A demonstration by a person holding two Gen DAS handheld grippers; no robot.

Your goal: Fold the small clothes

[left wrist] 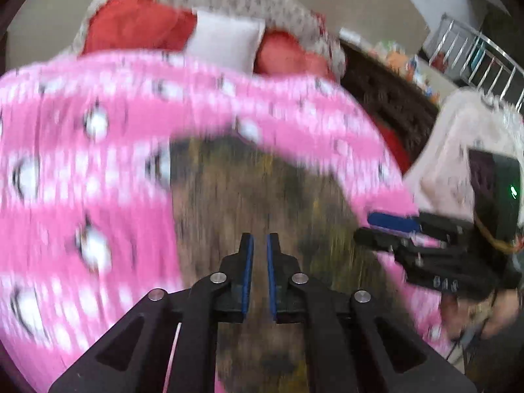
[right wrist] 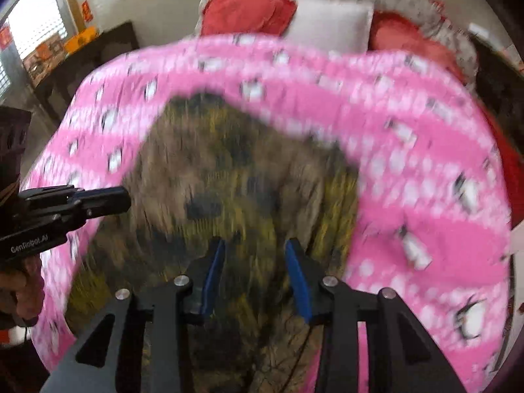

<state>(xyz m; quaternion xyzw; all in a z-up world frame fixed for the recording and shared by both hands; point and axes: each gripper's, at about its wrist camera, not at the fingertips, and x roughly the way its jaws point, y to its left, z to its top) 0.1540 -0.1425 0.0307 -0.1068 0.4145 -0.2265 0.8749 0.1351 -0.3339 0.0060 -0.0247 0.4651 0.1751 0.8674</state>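
Both tongs hang over the brown-and-yellow camouflage cloth garment on the bed.

Right tongs are apart and hold nothing, with the garment right under and ahead. Left tongs are together and empty, beside its left edge. It runs long toward the pillows, on a pink penguin-print blanket.

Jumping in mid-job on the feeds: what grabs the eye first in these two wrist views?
The bright pink penguin-print blanket dominates both views, covering the bed. On it, in the middle, lies a brown-green camouflage-patterned garment, blurred. Behind, at the head of the bed, a white pillow stands between red cushions. The right gripper hovers open over the garment; the left gripper is shut and empty.
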